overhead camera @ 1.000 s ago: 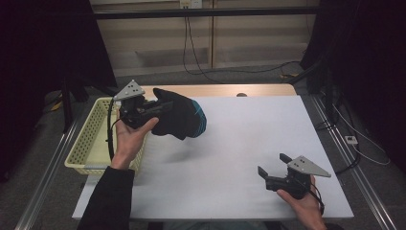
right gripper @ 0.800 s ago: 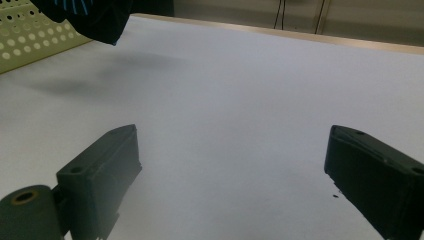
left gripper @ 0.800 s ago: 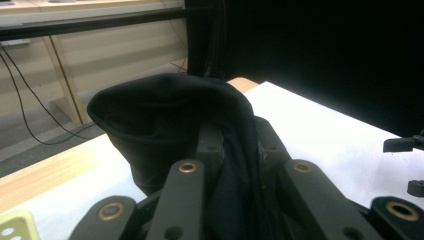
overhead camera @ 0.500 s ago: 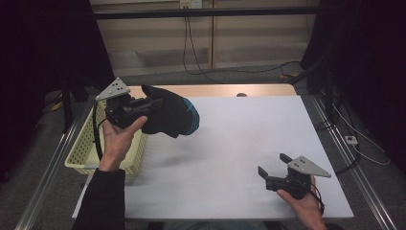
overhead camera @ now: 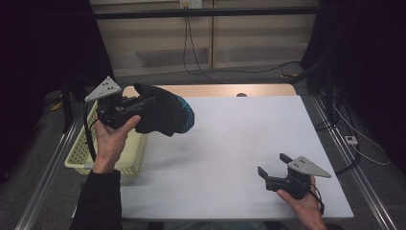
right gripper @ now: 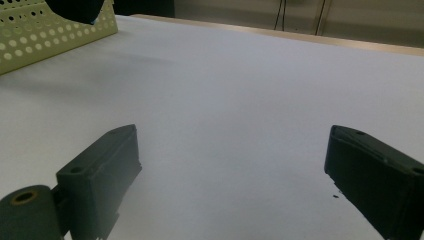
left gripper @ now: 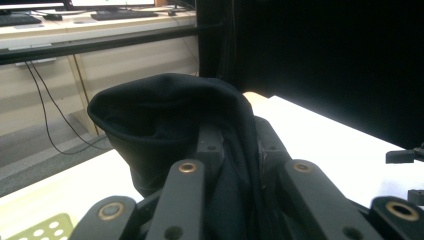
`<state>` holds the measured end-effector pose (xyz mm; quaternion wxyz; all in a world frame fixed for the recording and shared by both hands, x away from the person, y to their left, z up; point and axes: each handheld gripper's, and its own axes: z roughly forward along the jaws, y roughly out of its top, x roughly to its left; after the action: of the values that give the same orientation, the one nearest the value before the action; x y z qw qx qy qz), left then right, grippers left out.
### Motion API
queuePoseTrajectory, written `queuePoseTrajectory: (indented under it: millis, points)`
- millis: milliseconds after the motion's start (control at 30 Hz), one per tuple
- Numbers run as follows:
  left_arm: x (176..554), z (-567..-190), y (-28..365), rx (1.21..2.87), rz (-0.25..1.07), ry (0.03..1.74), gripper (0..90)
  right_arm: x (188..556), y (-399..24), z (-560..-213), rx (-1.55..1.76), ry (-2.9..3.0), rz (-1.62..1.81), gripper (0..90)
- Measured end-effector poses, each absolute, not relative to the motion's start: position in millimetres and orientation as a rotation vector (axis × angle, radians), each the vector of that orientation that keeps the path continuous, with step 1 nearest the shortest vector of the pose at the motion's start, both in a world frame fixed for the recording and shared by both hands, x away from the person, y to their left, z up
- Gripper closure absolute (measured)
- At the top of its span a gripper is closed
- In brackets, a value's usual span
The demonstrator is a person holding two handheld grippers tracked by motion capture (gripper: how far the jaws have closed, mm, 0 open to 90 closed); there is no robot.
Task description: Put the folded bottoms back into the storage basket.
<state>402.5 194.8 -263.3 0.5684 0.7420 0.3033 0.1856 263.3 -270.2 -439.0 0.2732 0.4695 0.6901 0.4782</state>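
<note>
Black cloth, a beanie (overhead camera: 163, 115) with a teal edge, hides most of the left gripper (overhead camera: 128, 106) pinching it, raised over the yellow basket (overhead camera: 125, 155) rim at the table's (overhead camera: 239, 139) left. Right gripper (overhead camera: 274, 168) rests low near the front edge, jaws spread wide, holding nothing.

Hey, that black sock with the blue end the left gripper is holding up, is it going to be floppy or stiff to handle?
Probably floppy: the sock sags from the left gripper. Likely light, since a pinch on one edge carries it. Its open cuff may snag.
</note>
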Motion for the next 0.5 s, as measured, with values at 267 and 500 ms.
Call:
queuePoseTrajectory:
  millis: [267,500]
  points:
    - [398,-258,203,1.731,0.448,0.718,78.2,263,-270,-439,1.264,1.857,1.289,7.6]
    - [395,-253,213,1.717,0.465,0.718,78.3,263,-270,-439,1.267,1.855,1.287,7.6]
